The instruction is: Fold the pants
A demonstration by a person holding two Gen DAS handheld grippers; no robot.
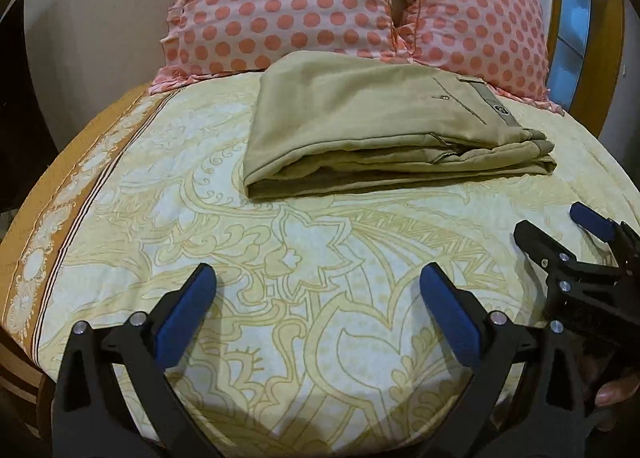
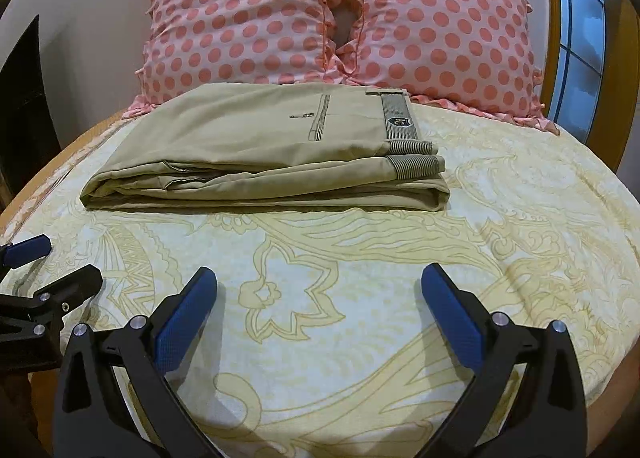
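Item one, left gripper [image 1: 318, 282]: blue-padded fingers [image 1: 188, 314] are standing spread wide, holding nothing, hovering over the patterned bedsheet [image 1: 320, 258] at the near end of the bed.

Item two, right gripper [image 2: 319, 282]: fingers are likewise splayed apart and gripping nothing. It is sitting just beside its partner, showing at the right edge of the left wrist view [image 1: 560, 234]; the left one is showing in turn at the left edge of the right wrist view [image 2: 48, 262].

Item three, pants [image 2: 264, 154]: khaki, lying ahead of both grippers on the sheet, apart from either one. They are resting as a flat stacked bundle of several layers, long axis running crosswise to the fingers. The waistband [image 2: 400, 118] with its badge is sitting at the bundle's right end, a rounded fold at the left end. From the left gripper the bundle [image 1: 380, 130] is lying ahead and somewhat to the right; from the right gripper, ahead and somewhat to the left. Neither is clearly nearer.

Item four, two pink polka-dot pillows [image 2: 340, 18]: standing beyond the pants, the far edge of the bundle lying at their base.

Judgement: folding is looking finished or nearly so; any further fold would call for both grippers advancing straight ahead, one to each end.
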